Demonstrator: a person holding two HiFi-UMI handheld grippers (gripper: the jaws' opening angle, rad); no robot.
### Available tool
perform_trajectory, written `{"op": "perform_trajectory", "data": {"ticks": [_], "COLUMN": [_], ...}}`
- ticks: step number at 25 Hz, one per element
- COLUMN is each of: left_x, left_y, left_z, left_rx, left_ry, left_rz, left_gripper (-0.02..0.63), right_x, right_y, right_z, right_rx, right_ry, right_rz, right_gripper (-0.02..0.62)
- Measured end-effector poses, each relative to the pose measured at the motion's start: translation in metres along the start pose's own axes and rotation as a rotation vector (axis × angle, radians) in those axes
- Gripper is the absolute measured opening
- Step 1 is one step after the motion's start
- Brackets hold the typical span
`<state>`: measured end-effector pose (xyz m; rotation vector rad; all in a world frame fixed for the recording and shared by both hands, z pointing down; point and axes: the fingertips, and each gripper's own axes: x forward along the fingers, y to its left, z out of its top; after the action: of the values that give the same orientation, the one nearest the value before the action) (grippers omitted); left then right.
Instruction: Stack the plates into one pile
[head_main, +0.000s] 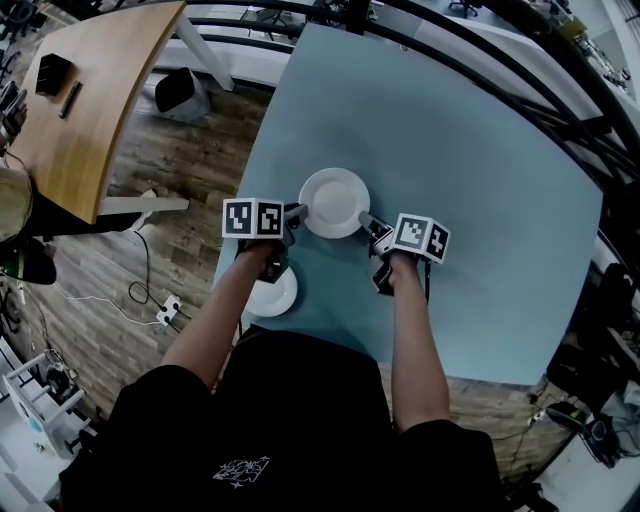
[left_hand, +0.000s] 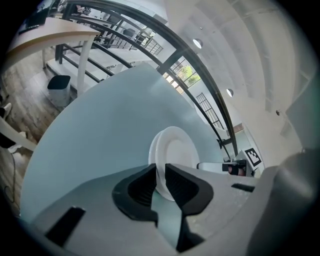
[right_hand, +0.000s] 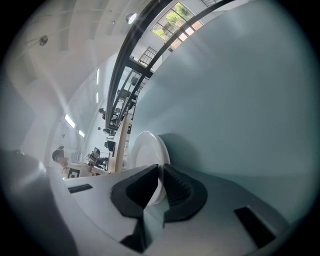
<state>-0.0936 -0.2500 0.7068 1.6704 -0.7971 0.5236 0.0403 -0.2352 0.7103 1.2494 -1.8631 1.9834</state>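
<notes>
Over table (head_main: 480, 200), plate (head_main: 334, 201) faces up

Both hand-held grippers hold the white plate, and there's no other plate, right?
No. The left hand-held gripper and right hand-held gripper do hold the white plate, but the head view shows a second plate on the table, nearer the person.
</notes>
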Motion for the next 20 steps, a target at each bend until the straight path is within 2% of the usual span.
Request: {"op": "perform_trajectory", "data": {"ticks": [9,20], "left_x": [-0.001,-0.007], "left_y": [0.002,0.009], "left_z": [-0.002,-0.002], "left_rx": [0.044,0.033], "left_ry": [0.025,0.017], "left_rz": [0.031,0.035], "left_gripper": [0.054,0.06], "right_x": [0.002,0.004], "right_y": [0.0,0.005], "right_z": [0.0,0.0], "right_rx": [0.004,-0.049], "right_ry": [0.001,0.013], "right_rz": [-0.002,-0.035], "right_gripper": [0.032,0.032]}}
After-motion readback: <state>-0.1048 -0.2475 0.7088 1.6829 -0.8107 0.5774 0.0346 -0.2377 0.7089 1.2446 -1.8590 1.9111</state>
